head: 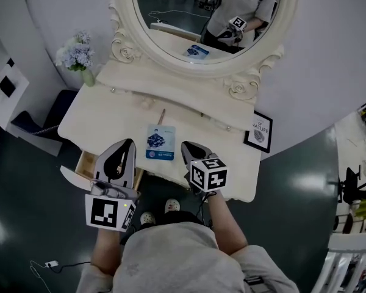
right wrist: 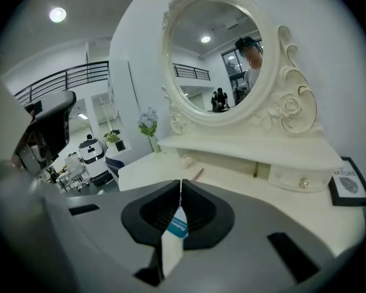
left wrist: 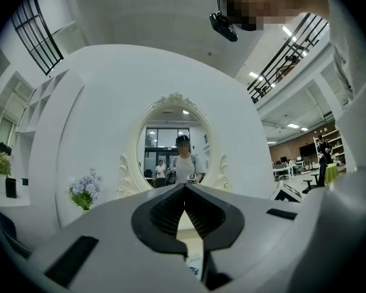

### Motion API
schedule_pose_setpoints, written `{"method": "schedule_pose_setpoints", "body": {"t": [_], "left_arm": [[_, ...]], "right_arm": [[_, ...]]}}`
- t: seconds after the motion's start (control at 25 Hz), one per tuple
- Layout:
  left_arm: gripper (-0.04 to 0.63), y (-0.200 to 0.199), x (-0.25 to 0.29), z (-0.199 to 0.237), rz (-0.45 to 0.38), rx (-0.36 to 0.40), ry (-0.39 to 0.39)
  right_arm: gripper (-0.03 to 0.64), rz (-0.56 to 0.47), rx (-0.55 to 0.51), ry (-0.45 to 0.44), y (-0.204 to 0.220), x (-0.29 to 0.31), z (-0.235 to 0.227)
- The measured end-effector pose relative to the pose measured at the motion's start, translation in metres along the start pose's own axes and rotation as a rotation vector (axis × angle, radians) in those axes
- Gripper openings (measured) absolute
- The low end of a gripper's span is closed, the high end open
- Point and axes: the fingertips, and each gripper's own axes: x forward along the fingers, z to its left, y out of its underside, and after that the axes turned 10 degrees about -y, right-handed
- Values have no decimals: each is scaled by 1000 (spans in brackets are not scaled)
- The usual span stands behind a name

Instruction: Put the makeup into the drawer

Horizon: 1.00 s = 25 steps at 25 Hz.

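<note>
Grippers number two: left gripper (head: 130, 143) and right gripper (head: 185, 145), jaws closed, empty. One makeup packet (head: 160, 142) and one pencil (head: 161, 116) lie on the dresser (head: 232, 157); one drawer (head: 84, 163) stands open.

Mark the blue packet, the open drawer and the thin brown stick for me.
Blue packet (head: 160, 142): head view, middle of its printed face.
Open drawer (head: 84, 162): head view, its bare wooden inside.
Thin brown stick (head: 161, 116): head view, middle of its shaft.
</note>
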Motion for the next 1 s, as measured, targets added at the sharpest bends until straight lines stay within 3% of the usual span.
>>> {"method": "schedule_pose_setpoints", "body": {"t": [0.48,0.56,1.0], "left_arm": [[14,7,-5,11,28,4,-45],[14,8,-6,12,30,4,-48],[14,9,-8,25,35,8,-67]], "right_arm": [[32,180,55,2,57,42,-11],[117,212,53,-1,66,52,-12],[224,371,-32,64,103,90,-18]]}}
